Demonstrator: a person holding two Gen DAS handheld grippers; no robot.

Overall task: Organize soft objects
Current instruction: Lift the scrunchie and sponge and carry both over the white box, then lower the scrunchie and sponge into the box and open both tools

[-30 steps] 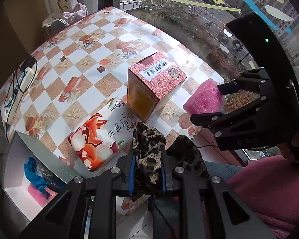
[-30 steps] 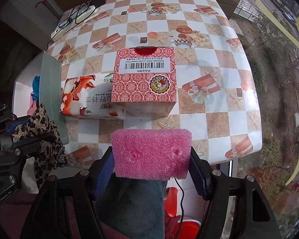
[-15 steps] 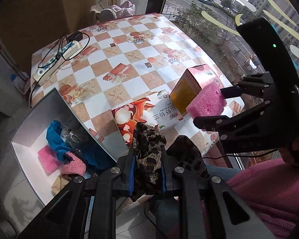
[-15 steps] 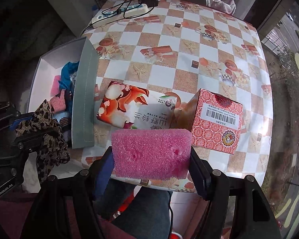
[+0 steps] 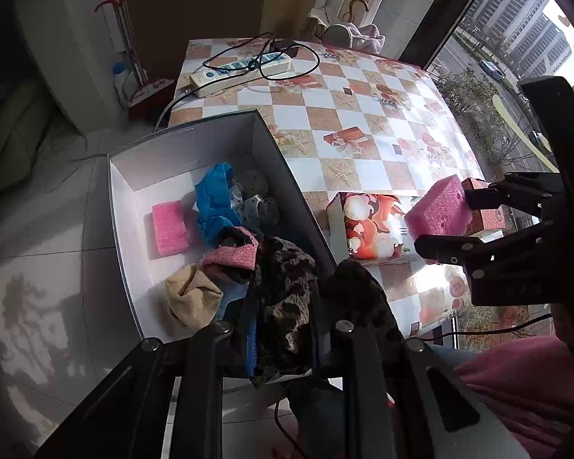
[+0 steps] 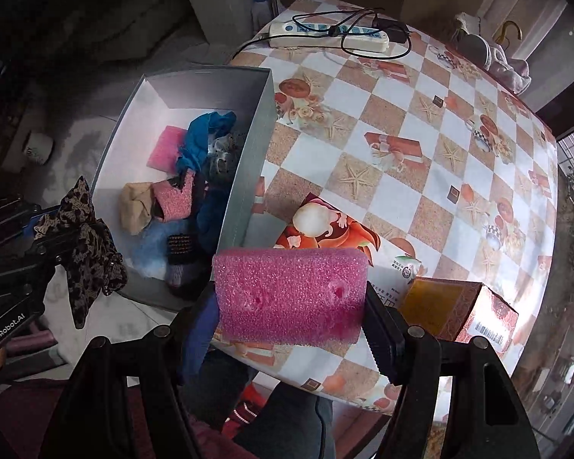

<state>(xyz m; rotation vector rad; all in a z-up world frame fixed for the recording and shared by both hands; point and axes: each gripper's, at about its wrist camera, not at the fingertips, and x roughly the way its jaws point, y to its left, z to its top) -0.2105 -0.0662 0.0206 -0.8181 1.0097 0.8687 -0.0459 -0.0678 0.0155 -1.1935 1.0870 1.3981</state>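
My left gripper (image 5: 283, 321) is shut on a leopard-print cloth (image 5: 283, 290), which hangs over the near end of a white open box (image 5: 134, 229). From the right wrist view the same leopard-print cloth (image 6: 86, 248) dangles at the left beside the white open box (image 6: 256, 134). My right gripper (image 6: 291, 306) is shut on a pink sponge (image 6: 291, 294), held above the table's near edge; in the left wrist view that pink sponge (image 5: 438, 212) sits at the right. The box holds a second pink sponge (image 5: 169, 227), a blue cloth (image 5: 212, 199), a beige cloth (image 5: 191, 300) and other soft items.
A checkered table (image 5: 363, 114) carries a floral tissue box (image 5: 367, 229), a red patterned box (image 6: 463, 313) and a white power strip (image 5: 241, 72) with black cables. A person's red sleeve (image 5: 524, 390) is at lower right. Tiled floor (image 5: 38, 267) lies left of the box.
Both grippers have swung left across the table toward the white box, rolling as they went. The box now fills the view centre-left; both grips are unchanged.
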